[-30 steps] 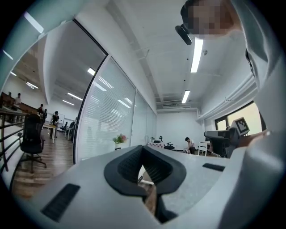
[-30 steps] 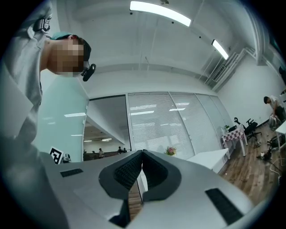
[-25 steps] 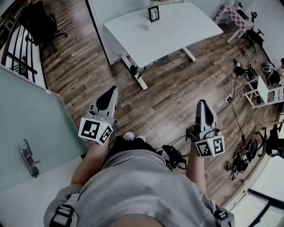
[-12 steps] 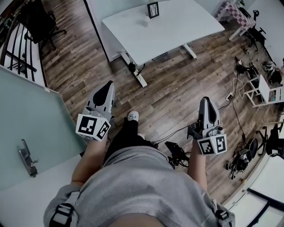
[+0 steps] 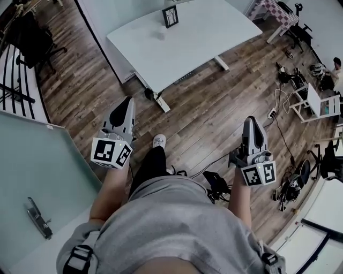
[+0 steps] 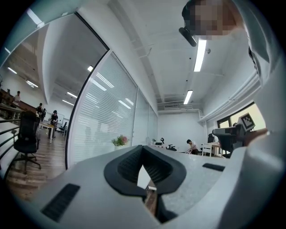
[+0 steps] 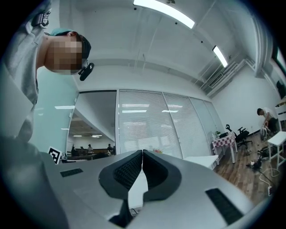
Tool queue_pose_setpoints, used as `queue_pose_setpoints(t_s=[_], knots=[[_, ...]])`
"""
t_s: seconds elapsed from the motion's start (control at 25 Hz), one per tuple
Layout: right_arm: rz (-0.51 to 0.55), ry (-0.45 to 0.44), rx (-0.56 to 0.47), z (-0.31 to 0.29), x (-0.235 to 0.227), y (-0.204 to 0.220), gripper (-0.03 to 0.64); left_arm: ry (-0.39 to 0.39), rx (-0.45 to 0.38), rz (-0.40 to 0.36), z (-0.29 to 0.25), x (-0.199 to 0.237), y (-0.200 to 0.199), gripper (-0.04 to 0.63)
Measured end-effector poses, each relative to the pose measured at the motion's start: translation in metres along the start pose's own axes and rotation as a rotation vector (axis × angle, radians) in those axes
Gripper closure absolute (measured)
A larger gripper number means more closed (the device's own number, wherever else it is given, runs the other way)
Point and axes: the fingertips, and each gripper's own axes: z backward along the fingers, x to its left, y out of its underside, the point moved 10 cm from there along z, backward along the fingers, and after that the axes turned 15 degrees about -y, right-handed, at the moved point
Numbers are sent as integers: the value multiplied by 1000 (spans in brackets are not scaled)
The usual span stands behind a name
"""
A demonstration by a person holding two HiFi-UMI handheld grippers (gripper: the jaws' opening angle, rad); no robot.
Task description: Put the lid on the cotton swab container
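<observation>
Fingers of left gripper and right gripper are pressed together, empty. Neither container nor lid can be made out; the tabletop is well ahead. Likely the approach step; next, reach it and find both.

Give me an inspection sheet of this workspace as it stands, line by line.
Surface: white table ahead of the person, apart from both grippers, mostly bare.
Job's things: no container or lid made out; a small pale thing on the table is too small to tell.
Clutter: dark framed stand on the table; dark gear on the floor at right.
Grippers: left gripper and right gripper held over the floor, jaws together, nothing between them.
Cables: loose cables on the floor at right; one cable near the person's feet.
Surroundings: wooden floor, glass partition at left, office chair at upper left.
</observation>
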Motion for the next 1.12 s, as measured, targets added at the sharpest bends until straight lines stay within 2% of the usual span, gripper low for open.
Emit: queue_pose_setpoints(t_s=[0.76,1.12], knots=[[13,80,-36,-122,-100,14,591,39,4,-25,-174,34,-5,591],[3,86,-40,-190,-139,35,591,17,25,-33,-238,66,5,591]])
